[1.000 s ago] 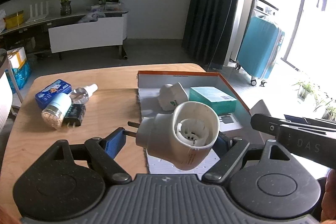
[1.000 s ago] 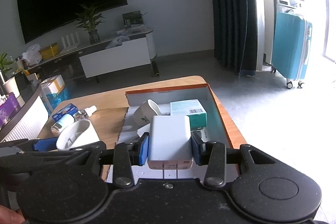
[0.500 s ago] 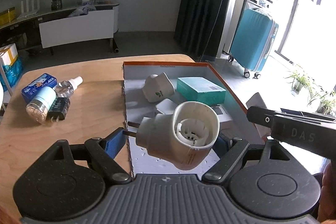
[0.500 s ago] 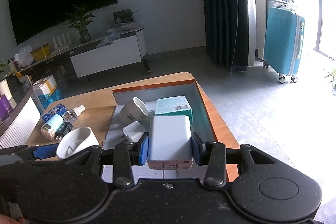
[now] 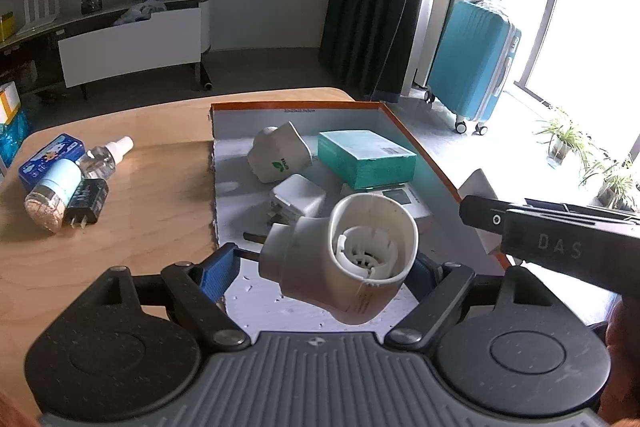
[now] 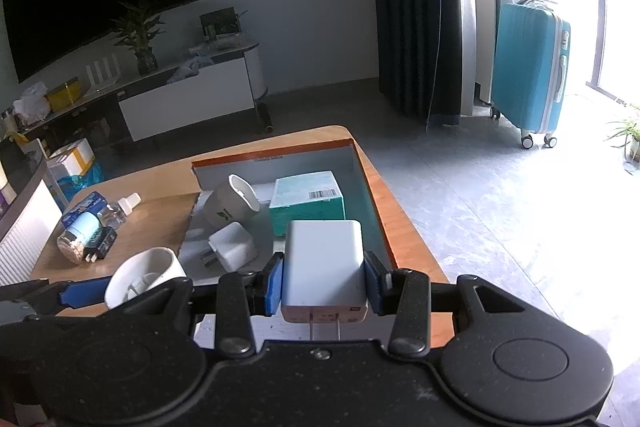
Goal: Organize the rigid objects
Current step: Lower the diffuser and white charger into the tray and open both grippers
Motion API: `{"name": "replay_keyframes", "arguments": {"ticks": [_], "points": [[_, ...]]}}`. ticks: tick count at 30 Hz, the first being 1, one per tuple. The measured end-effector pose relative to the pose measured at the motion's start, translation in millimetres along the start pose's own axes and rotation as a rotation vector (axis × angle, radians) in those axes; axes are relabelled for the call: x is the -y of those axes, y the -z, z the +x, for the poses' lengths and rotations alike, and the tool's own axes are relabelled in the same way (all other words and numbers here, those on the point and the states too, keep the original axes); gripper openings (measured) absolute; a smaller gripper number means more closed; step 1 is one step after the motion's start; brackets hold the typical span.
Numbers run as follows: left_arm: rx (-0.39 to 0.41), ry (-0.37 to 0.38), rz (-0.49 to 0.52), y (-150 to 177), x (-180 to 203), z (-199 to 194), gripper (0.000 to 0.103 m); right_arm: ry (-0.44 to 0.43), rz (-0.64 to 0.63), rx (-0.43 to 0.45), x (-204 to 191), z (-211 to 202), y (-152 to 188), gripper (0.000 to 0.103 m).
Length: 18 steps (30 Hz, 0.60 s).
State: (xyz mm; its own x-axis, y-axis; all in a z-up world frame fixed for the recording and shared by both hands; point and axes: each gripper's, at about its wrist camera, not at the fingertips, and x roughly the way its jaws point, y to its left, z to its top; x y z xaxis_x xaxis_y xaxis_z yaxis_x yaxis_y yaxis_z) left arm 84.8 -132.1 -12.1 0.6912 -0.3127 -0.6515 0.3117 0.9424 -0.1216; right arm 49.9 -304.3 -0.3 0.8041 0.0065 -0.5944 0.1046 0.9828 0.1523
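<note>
Left wrist view: the left tongs stand fairly wide and are clamped on a white plug-in vaporizer, its round open mouth turned toward the camera and its two metal prongs pointing left past the blue pad. It hangs above the near end of an orange-edged cardboard box that sits on the right part of the wooden worktop. In the box lie a second white vaporizer with a green leaf mark, a teal carton to its right, and a small white charger in front of them. On the worktop left of the box lie a blue tin, a clear spray bottle, a jar with a pale blue cap and a black plug adapter, close together. The other tool's black bar shows at the right edge.

Right wrist view: the right tongs are closed on a white power adapter, blue pads pressing both of its sides, prongs toward the camera. It is held over the near right part of the box, just in front of the teal carton. The left tongs and their vaporizer show at lower left.
</note>
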Motion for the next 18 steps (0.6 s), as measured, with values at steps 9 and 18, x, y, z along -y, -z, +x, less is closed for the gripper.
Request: {"name": "replay_keyframes", "arguments": {"ticks": [9,18], "points": [[-0.021,0.019,0.007,1,5,10,0.086,0.02,0.009,-0.019,5,10,2,0.05],[-0.05,0.069,-0.006,1,5,16,0.087,0.027,0.021,0.014,7,6,-1,0.05]]}}
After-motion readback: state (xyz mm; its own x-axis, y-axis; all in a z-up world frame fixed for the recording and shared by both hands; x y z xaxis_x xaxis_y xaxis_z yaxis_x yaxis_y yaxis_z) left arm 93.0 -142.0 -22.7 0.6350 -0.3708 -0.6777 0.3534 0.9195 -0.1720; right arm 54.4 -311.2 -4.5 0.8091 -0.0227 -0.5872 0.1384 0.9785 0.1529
